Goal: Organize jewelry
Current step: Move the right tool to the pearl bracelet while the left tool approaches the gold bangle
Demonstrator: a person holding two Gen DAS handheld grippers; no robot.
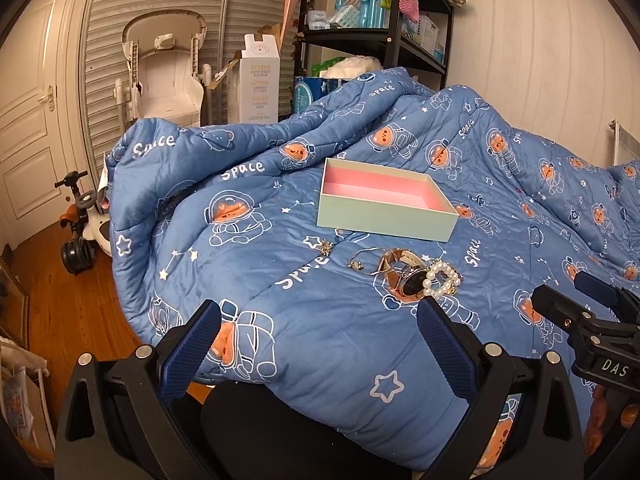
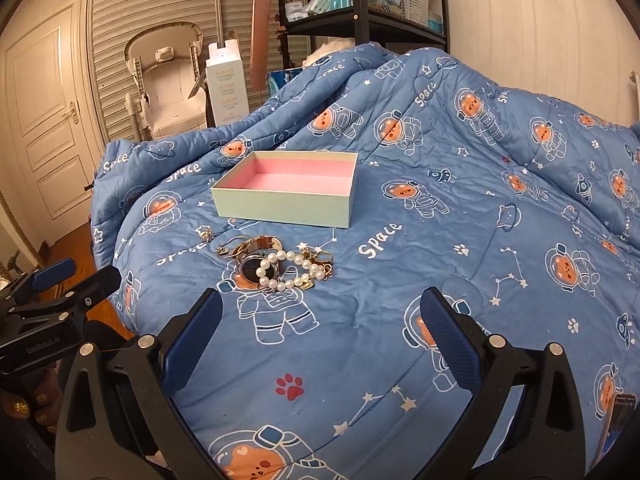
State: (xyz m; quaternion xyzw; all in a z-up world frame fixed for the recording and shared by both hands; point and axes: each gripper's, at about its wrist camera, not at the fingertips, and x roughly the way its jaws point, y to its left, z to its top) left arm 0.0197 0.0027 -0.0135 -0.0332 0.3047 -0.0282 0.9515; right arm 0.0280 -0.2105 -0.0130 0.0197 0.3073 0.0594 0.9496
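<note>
Left claw (image 1: 320,320) spread, right claw (image 2: 320,310) spread, red paw print (image 2: 290,386) only in right view, scooter (image 1: 82,228) only in left

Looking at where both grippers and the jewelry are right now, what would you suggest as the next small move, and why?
Probably ease the right gripper forward and down onto the pearl bracelet. Both it and the left gripper are open and hold nothing, the box looks empty, and the bracelet lies on top of the watch, nearest the right gripper's fingers.
</note>
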